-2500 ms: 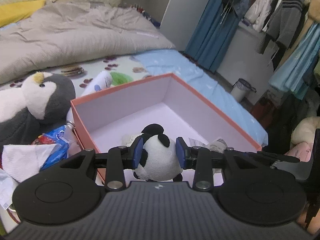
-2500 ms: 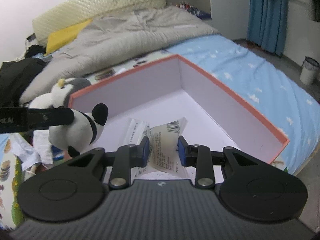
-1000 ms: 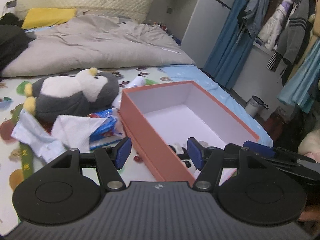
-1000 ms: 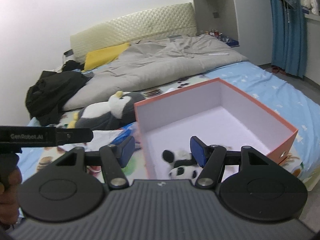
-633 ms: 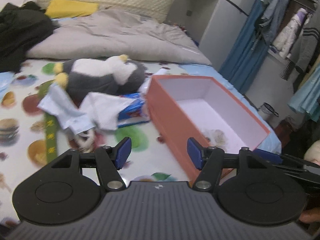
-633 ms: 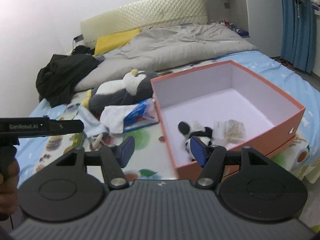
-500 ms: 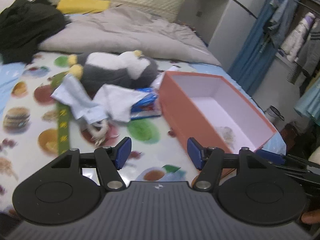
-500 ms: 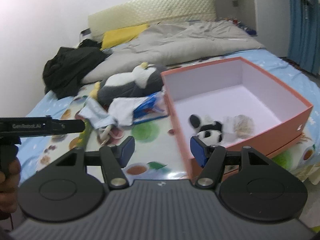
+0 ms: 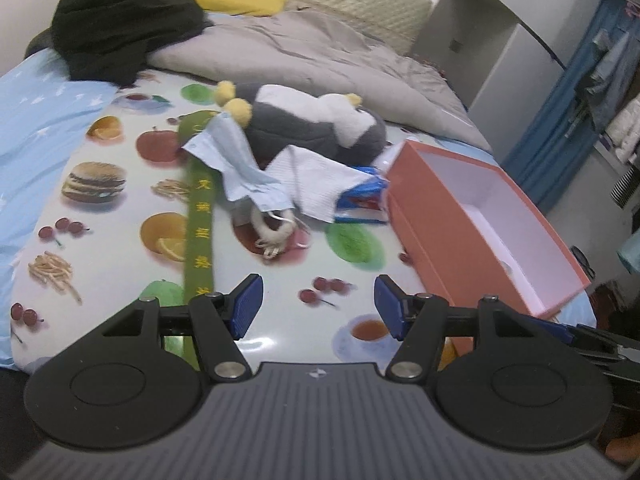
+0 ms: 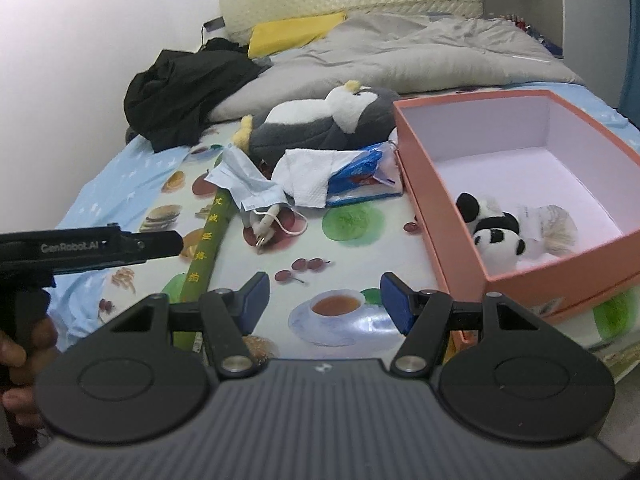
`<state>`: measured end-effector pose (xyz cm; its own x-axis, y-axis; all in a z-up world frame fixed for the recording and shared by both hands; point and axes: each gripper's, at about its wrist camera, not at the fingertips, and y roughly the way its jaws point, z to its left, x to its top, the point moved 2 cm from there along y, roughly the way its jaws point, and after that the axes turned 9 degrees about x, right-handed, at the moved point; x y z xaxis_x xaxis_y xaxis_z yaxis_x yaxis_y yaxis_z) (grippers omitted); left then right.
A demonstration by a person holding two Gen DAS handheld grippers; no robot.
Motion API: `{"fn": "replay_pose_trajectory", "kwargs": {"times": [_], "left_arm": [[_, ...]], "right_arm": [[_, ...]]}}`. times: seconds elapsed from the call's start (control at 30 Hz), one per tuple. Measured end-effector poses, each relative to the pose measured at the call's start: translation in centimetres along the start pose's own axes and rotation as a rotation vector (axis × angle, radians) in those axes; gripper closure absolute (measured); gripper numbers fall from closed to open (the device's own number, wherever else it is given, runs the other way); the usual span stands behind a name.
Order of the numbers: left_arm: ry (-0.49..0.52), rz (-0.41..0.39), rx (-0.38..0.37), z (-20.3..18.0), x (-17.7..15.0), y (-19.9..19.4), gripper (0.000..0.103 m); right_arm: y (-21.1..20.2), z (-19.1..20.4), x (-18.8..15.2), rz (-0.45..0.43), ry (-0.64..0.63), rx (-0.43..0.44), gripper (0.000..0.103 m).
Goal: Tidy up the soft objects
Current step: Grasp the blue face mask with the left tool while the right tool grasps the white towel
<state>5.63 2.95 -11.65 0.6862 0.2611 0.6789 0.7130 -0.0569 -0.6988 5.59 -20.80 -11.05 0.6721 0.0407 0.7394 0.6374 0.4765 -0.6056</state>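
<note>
An orange box [image 10: 448,236] with a pale lilac inside stands at the right of the bed; it also shows in the left wrist view [image 9: 440,220]. A small panda plush [image 10: 494,236] lies inside it beside a crumpled paper packet [image 10: 554,226]. A grey-and-white penguin plush [image 9: 316,124] [image 10: 328,122] lies beyond the box's left side. My left gripper [image 9: 316,306] is open and empty above the printed mat. My right gripper [image 10: 325,300] is open and empty, near the box's front left corner.
A blue face mask [image 10: 244,184], white cloth [image 10: 310,172], blue snack packet [image 10: 360,172], white cable [image 10: 268,224] and green strip [image 10: 206,244] lie left of the box. A black garment [image 10: 188,88] and grey duvet [image 10: 400,56] lie further back.
The panda plush went from my left gripper into the box, and the paper packet from my right gripper. Both grippers opened and pulled back and left from the box.
</note>
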Motion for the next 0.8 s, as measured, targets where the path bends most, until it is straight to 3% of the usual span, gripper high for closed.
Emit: {"fn": "replay_pose_trajectory", "kwargs": {"times": [0.57,0.8], "left_arm": [[-0.151,0.025,0.029,3.7,5.0,11.8,0.036],[-0.227,0.073,-0.007,4.4,6.5,16.4,0.036]], "right_arm": [[11.2,-1.7,4.4,0.058,0.037,0.047,0.04],[16.1,-2.7,5.8,0.1,0.051,0.061,0.042]]}}
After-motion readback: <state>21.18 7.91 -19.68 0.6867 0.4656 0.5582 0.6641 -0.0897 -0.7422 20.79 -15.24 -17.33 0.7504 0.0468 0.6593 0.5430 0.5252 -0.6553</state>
